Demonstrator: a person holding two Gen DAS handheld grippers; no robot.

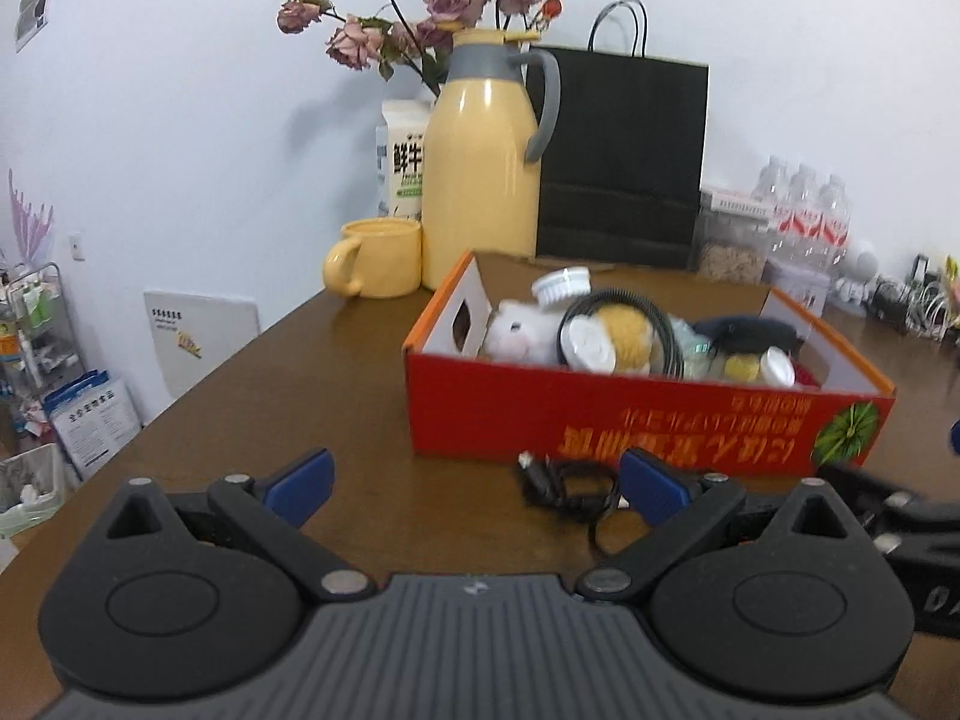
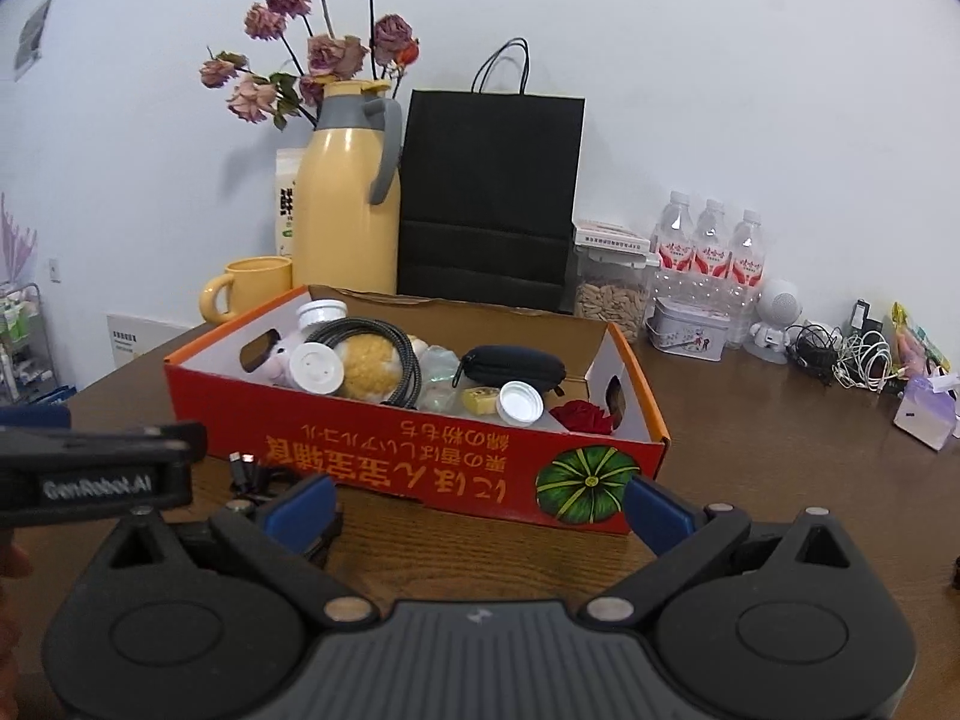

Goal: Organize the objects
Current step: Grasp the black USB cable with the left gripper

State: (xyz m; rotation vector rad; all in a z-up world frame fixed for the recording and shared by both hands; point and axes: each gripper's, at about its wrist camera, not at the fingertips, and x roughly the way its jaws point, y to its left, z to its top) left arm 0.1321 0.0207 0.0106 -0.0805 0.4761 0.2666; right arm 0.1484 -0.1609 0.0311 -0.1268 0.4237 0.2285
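Behind, white wall [image 2: 720, 90] meets brown table [image 2: 750, 480].

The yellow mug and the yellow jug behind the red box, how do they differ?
The jug is tall and narrows toward the top, while the mug is short and squat. The jug has a grey collar and a grey handle, whereas the mug is yellow all over, handle included. The jug's handle faces the black paper bag, and the mug's faces the other way. Both share the same pale yellow and stand upright, side by side on the brown table.
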